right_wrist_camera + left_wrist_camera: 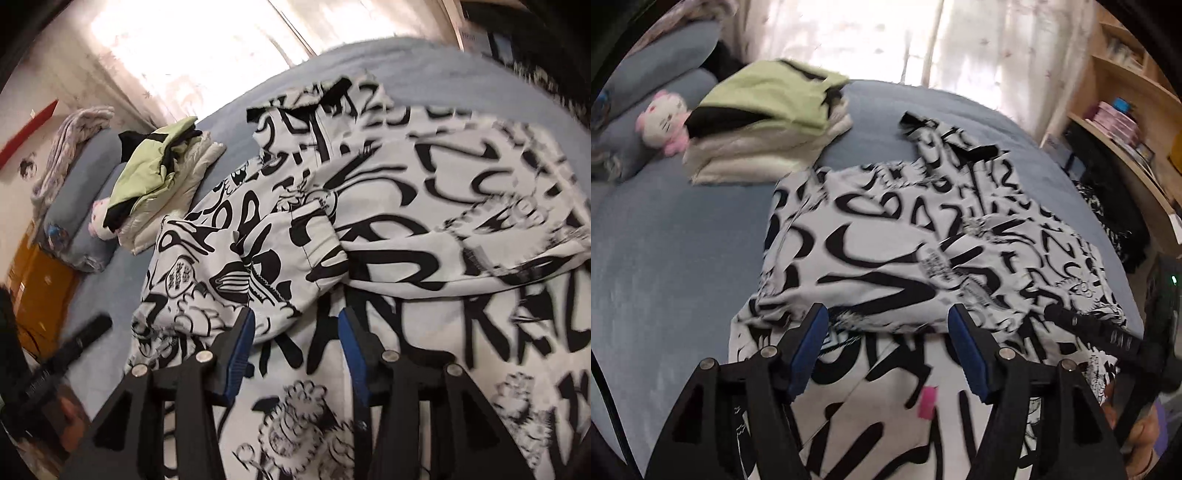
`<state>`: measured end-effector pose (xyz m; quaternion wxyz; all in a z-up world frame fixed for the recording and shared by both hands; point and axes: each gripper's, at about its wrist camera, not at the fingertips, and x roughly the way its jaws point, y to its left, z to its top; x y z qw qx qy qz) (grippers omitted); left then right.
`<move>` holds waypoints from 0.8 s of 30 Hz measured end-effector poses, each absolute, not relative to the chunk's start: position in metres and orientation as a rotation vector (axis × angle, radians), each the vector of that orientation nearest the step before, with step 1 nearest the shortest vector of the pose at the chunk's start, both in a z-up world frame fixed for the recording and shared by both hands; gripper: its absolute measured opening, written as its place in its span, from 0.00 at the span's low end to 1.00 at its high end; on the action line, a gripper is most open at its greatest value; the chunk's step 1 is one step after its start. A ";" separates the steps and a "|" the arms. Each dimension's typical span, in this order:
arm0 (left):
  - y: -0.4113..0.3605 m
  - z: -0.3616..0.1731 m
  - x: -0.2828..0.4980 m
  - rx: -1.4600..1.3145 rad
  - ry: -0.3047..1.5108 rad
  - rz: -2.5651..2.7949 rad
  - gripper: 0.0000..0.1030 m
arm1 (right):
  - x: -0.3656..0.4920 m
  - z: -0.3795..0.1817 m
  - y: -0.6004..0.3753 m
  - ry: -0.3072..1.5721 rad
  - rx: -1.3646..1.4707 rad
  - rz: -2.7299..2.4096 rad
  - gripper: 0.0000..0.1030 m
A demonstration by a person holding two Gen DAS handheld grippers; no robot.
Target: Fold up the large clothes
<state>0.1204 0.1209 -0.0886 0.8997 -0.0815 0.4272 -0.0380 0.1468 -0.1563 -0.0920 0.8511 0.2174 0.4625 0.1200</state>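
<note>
One printed garment is spread, partly folded, on the bed. One folded stack and one plush toy are seen near the pillows. Left gripper and right gripper: both parted above the fabric, nothing clamped.

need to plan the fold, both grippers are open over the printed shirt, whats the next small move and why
Probably lower both open grippers, left gripper and right gripper, onto the near edge of the printed shirt and pinch it: neither holds fabric, and the shirt lies only partly folded.
</note>
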 end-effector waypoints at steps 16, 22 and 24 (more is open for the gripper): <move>0.142 -0.101 0.121 -0.200 0.840 -0.019 0.64 | 0.171 -0.013 -0.098 0.717 0.312 0.346 0.04; 0.151 -0.102 0.122 -0.210 0.832 -0.004 0.64 | 0.164 -0.013 -0.132 0.636 0.283 0.102 0.04; 0.154 -0.104 0.124 -0.209 0.842 0.000 0.64 | 0.166 -0.045 -0.144 0.783 0.265 0.061 0.06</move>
